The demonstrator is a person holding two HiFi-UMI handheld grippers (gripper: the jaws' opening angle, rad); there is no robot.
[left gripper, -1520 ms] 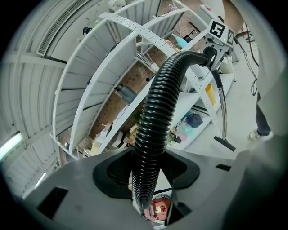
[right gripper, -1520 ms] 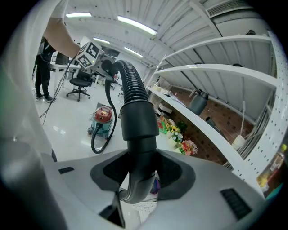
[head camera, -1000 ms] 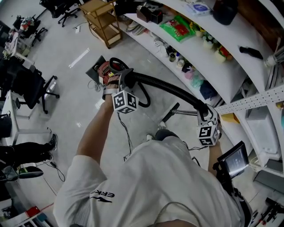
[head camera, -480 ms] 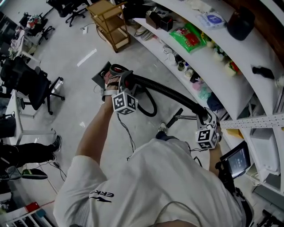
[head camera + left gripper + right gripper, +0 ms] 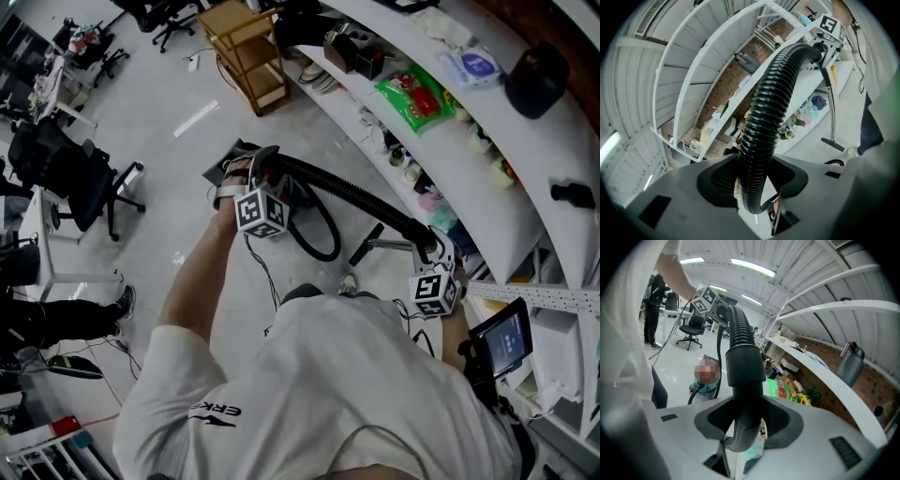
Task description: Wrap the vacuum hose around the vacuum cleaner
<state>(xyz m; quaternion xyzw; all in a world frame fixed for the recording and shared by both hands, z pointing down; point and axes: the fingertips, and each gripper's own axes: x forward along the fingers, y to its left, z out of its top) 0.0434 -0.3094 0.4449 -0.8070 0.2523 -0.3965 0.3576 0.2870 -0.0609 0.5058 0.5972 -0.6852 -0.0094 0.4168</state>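
L gripper (image 5: 260, 176) & R gripper (image 5: 429, 251) each clamped on vacuum hose (image 5: 356, 195), mid-frame; its slack loop under L has widened vs. earlier; vacuum cleaner (image 5: 698, 385), lower left of R gripper view, prob. not yet wrapped

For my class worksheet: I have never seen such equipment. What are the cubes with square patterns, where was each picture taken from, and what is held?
There is no robot: a person in a white shirt holds a two-jaw gripper in each hand, and the patterned cubes are parts of those grippers. The head view looks down from a camera on the person's head; each gripper view looks along that gripper's own jaws. The left gripper is clamped on the black ribbed vacuum hose; the right gripper is clamped on its smooth dark end piece. The hose spans between them above the pale floor, beside curved white shelves.
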